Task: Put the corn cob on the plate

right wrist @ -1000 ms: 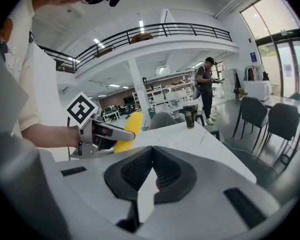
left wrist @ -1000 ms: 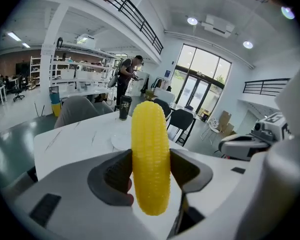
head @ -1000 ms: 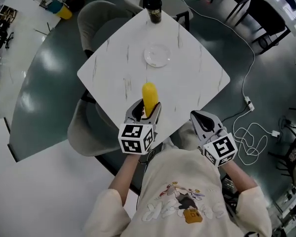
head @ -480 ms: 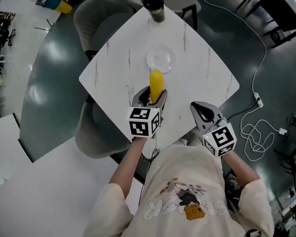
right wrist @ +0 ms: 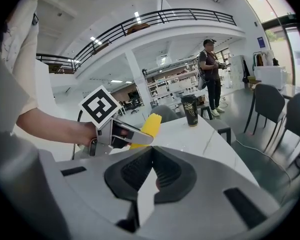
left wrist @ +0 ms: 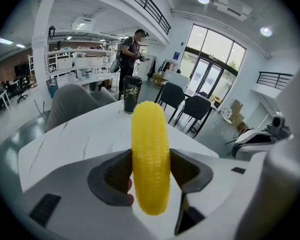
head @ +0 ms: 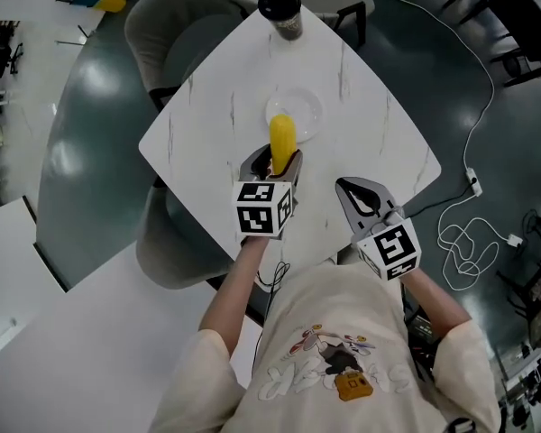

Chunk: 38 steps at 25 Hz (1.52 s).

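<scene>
A yellow corn cob (head: 281, 139) is clamped between the jaws of my left gripper (head: 272, 164), which is shut on its near end. The cob's far tip reaches over the near rim of the small clear plate (head: 307, 108) in the middle of the white marble table (head: 370, 133). In the left gripper view the corn cob (left wrist: 150, 159) stands upright between the dark pads. My right gripper (head: 361, 197) hovers near the table's front right edge, jaws pressed together with nothing in them. From the right gripper view the corn cob (right wrist: 149, 126) pokes out of the left gripper (right wrist: 135, 138).
A dark cup (head: 281, 13) with a lid stands at the table's far corner. Grey chairs (head: 158, 34) ring the table. A white cable (head: 464, 242) lies on the floor at the right. A person (right wrist: 212, 74) stands far off in the hall.
My left gripper has carried the corn cob forward over the table, so its tip now reaches the plate. The right gripper has barely shifted.
</scene>
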### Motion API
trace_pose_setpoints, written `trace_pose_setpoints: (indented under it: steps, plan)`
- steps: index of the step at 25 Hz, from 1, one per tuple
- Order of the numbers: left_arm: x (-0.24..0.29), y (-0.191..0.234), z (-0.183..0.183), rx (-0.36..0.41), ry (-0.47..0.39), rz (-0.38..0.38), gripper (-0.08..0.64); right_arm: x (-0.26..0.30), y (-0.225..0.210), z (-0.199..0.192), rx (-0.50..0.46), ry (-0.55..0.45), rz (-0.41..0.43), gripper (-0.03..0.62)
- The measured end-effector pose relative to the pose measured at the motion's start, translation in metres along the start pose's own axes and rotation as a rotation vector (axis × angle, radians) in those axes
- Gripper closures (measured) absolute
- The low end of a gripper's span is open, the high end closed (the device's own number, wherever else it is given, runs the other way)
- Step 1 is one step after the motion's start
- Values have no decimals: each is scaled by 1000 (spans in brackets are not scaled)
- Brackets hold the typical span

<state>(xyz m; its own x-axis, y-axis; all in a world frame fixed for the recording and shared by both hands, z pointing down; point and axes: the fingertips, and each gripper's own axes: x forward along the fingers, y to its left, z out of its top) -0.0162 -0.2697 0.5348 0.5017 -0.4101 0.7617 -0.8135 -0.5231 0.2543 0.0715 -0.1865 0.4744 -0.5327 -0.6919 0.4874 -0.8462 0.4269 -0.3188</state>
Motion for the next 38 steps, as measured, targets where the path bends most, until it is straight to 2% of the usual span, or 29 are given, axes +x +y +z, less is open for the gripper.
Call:
trace_pose_setpoints:
  steps: [3, 8, 18, 23, 29, 38]
  plan:
    - [15, 10, 3, 17, 16, 25, 329, 11, -12, -7, -14, 14, -11, 588]
    - [35, 16, 3, 3, 62, 31, 329, 20, -22, -17, -27, 47, -20, 588]
    - [73, 23, 2, -24, 132, 32, 330, 46, -37, -9, -67, 61, 41, 588]
    - [88, 28, -1, -37, 149, 46, 330, 59, -50, -13, -93, 65, 9, 588]
    - [100, 37, -6, -81, 166, 65, 329, 74, -51, -18, -77, 83, 37, 588]
    - [120, 49, -19, -110, 240, 81, 330, 88, -47, -30, -56, 111, 77, 588]
